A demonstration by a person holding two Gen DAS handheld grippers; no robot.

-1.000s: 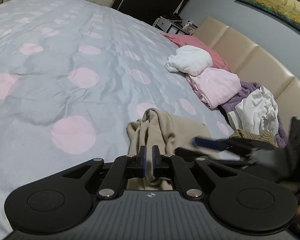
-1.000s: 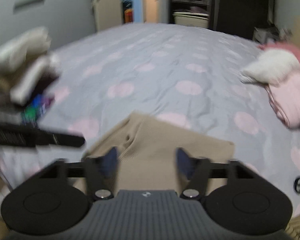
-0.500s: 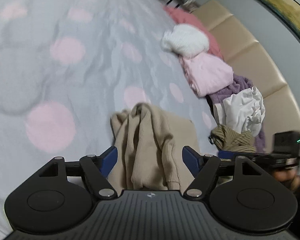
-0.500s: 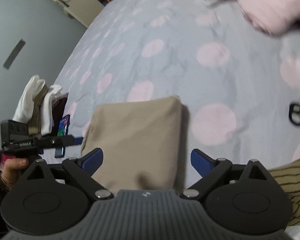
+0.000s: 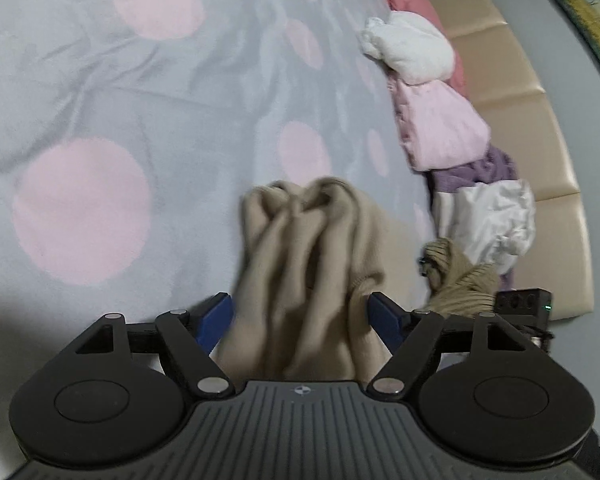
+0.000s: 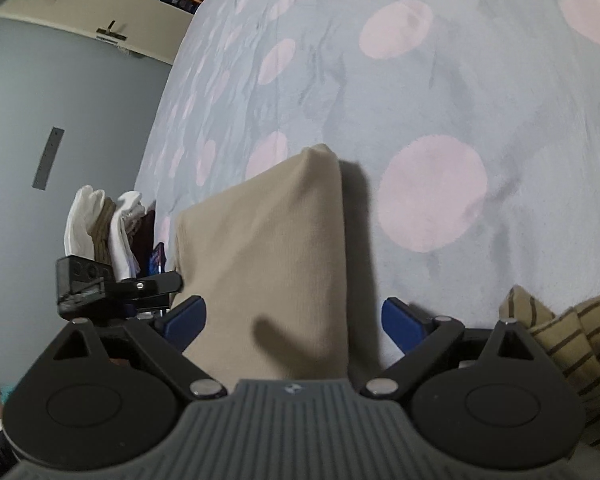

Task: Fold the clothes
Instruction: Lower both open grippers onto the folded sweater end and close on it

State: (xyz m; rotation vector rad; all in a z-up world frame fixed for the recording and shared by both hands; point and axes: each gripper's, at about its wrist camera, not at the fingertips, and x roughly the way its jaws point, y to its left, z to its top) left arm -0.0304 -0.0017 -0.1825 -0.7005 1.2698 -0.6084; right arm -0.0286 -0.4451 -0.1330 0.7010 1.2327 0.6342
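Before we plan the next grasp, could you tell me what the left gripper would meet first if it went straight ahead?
Most likely the bunched beige garment, which already lies between the open left gripper; depth is hard to judge.

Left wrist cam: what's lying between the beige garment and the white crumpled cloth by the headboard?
In the left wrist view, a striped tan knit lies between the beige garment and the white cloth, with a strip of bare bedspread beside it.

Dim, soft indoor light, strong fisheye bending at edges, slight motion blur.
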